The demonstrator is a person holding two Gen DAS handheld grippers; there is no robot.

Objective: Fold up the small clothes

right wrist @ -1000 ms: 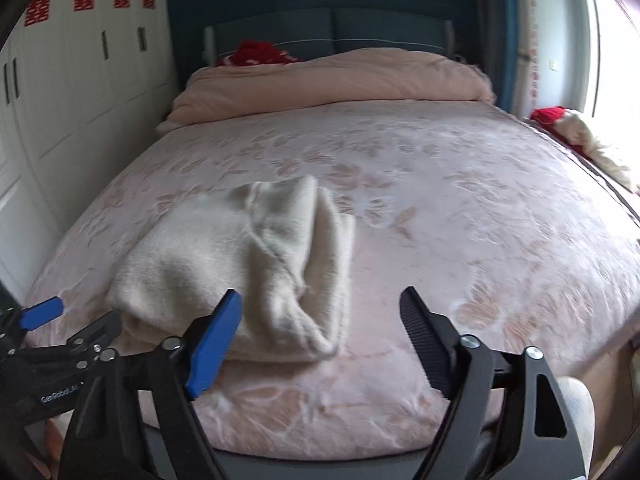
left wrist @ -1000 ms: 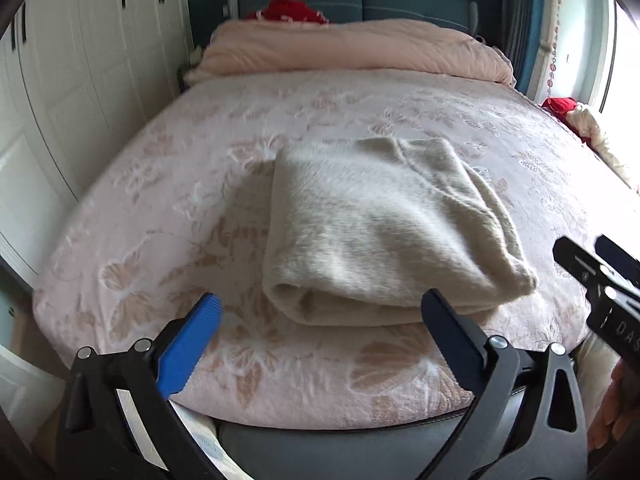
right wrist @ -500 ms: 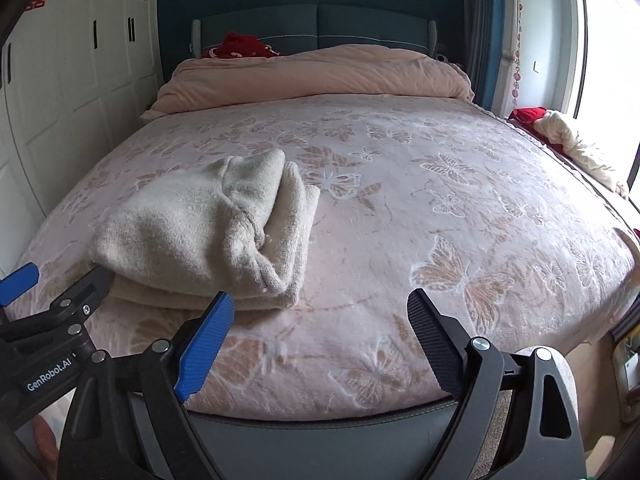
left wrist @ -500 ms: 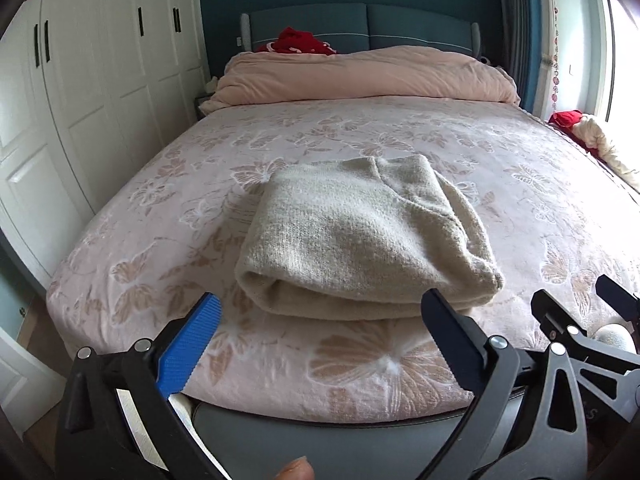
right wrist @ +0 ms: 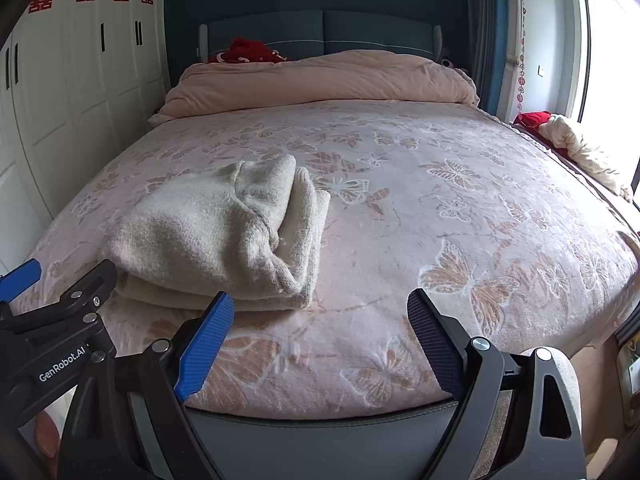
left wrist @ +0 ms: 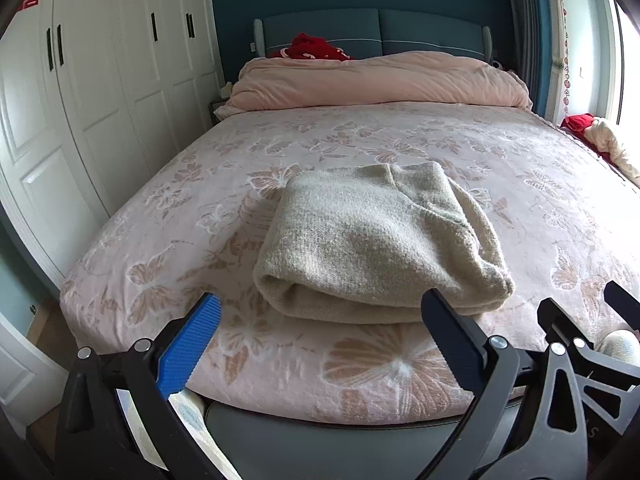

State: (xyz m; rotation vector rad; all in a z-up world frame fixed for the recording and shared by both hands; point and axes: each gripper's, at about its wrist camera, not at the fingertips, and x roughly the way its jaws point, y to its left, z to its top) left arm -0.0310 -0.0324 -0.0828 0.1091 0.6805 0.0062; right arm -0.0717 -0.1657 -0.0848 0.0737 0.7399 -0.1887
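A cream knitted garment (left wrist: pixel 380 244) lies folded into a thick rectangle on the pink butterfly-patterned bed (left wrist: pixel 280 160), near the front edge. It also shows in the right wrist view (right wrist: pixel 224 236), left of centre. My left gripper (left wrist: pixel 320 316) is open and empty, held back off the foot of the bed just in front of the garment. My right gripper (right wrist: pixel 320 316) is open and empty, to the right of the garment and clear of it. The right gripper's frame shows at the left view's right edge (left wrist: pixel 580 344).
A rolled pink duvet (left wrist: pixel 380 80) and a red item (left wrist: pixel 312 46) lie at the headboard. White wardrobe doors (left wrist: pixel 100 100) stand to the left. A pile of red and cream cloth (right wrist: pixel 568 140) sits by the window on the right. The dark bed frame (right wrist: pixel 320 440) runs below.
Both grippers have pulled back and risen away from the folded garment, so more of the room and bed shows. The garment has stayed in place.
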